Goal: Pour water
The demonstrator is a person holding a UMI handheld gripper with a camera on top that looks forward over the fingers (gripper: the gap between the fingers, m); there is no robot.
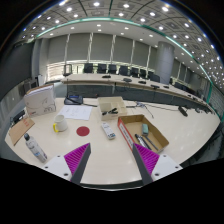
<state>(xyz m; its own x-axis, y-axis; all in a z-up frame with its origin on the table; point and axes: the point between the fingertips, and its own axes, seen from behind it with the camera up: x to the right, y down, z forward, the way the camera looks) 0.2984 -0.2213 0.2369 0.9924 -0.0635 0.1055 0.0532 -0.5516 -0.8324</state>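
The tongs (111,160) hang wide open, holding nothing, above the surface (100,150); a cardboard box (143,129) lies ahead.

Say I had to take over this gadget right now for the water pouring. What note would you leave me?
Tongs: open, holding nothing, raised over the near edge of the table.
Things: a cup stands ahead and to the left, beside a red disc. A bottle lies near the left finger. A cardboard box sits ahead to the right. I cannot tell which vessel holds the water.
Done: nothing yet; no vessel is gripped.
Left: find and grip the water vessel, carry it to the cup, tip it, set it back down.
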